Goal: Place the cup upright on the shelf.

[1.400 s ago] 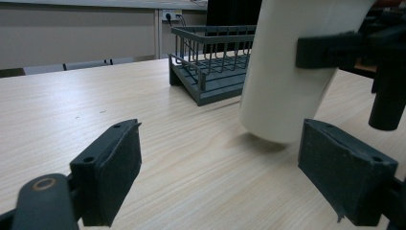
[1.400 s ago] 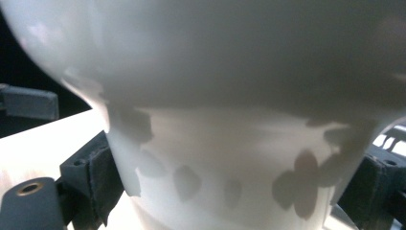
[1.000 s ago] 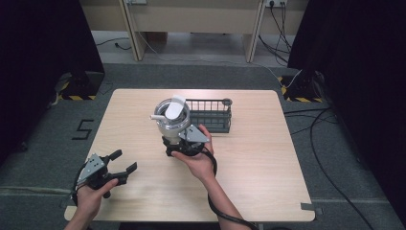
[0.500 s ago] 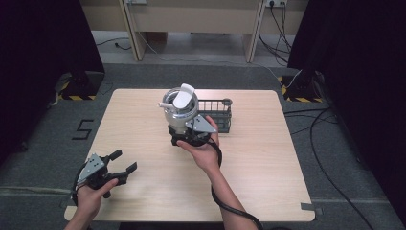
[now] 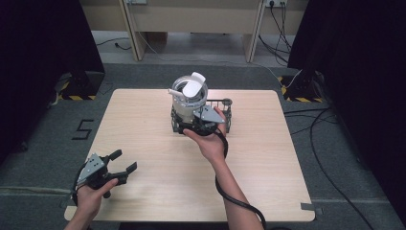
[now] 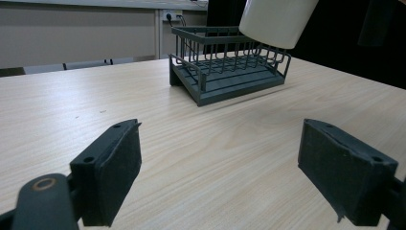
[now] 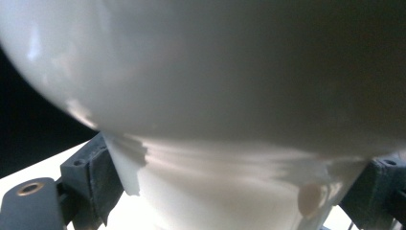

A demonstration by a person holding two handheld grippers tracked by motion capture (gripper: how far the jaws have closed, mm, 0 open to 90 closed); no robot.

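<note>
The right gripper [image 5: 191, 125], clamped on the white jug [image 5: 188, 96], holds it aloft over the rack [image 5: 225, 115] at table's 12 o'clock, likely for lowering in, while the left gripper [image 5: 119, 163] idles at 7 o'clock, jaws apart.

Held object: a white, smooth-walled container [image 7: 230, 96] spreads across the upper and middle part of the right gripper view, very close to the lens and blurred.
Shape: wide and rounded above, narrowing to a straighter lower section between the jaws.
Surface: glossy, with soft highlights at upper left and a small ridged step at lower left.
Right gripper [image 7: 234, 191]: its two dark grey jaws rise from the bottom corners, one at left and one at right, each pressed against the container's narrow lower part.
Left jaw detail: a brass-coloured rivet [image 7: 29, 188] near the bottom left corner.
Background: black at far left; a pale strip of table [image 7: 52, 165] beneath it.
</note>
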